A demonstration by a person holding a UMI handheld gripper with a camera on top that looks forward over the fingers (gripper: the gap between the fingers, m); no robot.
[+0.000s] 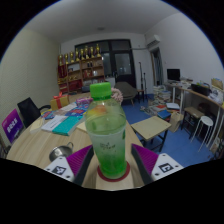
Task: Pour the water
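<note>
Bottles: we count one, a clear bottle [106,135] with green liquid inside.
Bottle caps: one, a green cap [101,90] on that bottle.
Grippers: one gripper [108,162].
Fingers: we see two, one at each side of the bottle.
Coloured pads: two magenta pads [80,160], one per finger, both against the bottle.
Tables: we make out at least two, a round table [35,147] under the bottle and a smaller wooden table [150,127] beyond.
Stools: one white stool [205,125].
Shelves: one shelf [82,62]; the items on it are too small to count.
</note>
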